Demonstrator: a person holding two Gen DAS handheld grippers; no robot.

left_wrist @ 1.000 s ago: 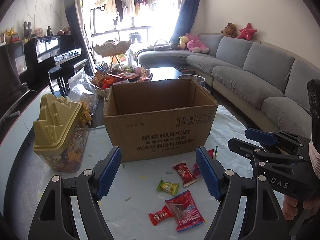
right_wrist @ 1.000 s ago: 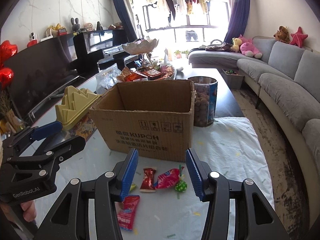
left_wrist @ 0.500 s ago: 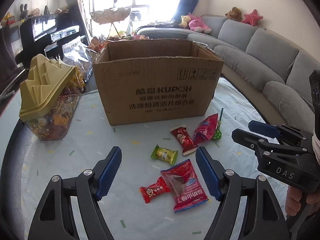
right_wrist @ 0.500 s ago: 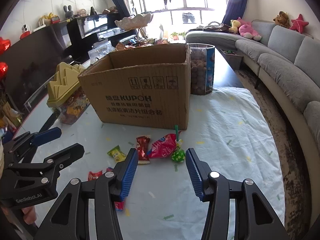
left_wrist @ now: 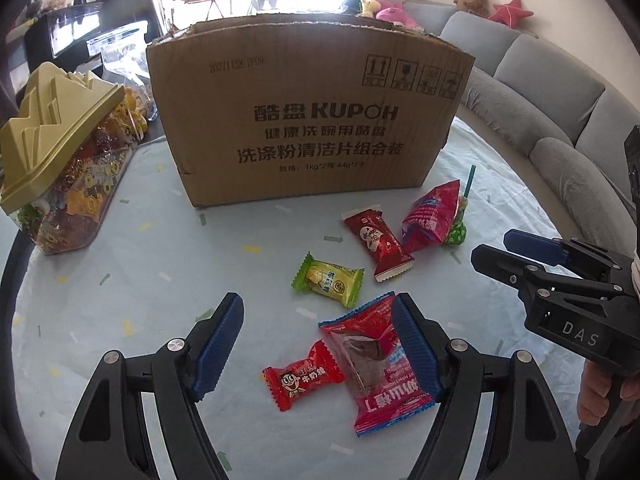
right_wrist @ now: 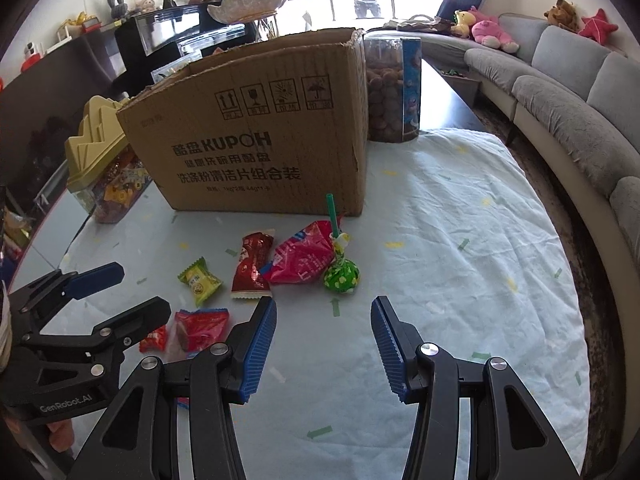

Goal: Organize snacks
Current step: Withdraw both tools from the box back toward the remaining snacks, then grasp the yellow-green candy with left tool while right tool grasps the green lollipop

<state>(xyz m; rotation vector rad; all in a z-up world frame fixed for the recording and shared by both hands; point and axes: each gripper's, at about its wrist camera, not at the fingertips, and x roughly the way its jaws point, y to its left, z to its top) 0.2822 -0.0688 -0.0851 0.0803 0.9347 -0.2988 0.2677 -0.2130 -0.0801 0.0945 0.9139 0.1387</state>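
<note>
Several wrapped snacks lie on the pale cloth in front of an open cardboard box [left_wrist: 308, 120] [right_wrist: 260, 144]. My left gripper [left_wrist: 320, 344] is open, low over a small red candy [left_wrist: 302, 376] and a big red packet [left_wrist: 380, 368]; its right finger overlaps the packet. A green candy [left_wrist: 328, 278], a dark red bar [left_wrist: 376, 242], a red-blue pouch [left_wrist: 434, 216] and a green lollipop [left_wrist: 458, 232] lie beyond. My right gripper [right_wrist: 324, 344] is open and empty, just short of the lollipop [right_wrist: 341, 274] and pouch [right_wrist: 304, 258].
A clear jar with a yellow stepped lid [left_wrist: 56, 160] full of sweets stands left of the box. A tall clear canister of brown snacks [right_wrist: 394, 92] stands behind the box's right corner. A grey sofa [right_wrist: 568, 96] curves along the right. More snack bags sit behind the box.
Both grippers have dropped and moved forward toward the snacks. The box's inside is no longer visible. Both stay open and empty.
</note>
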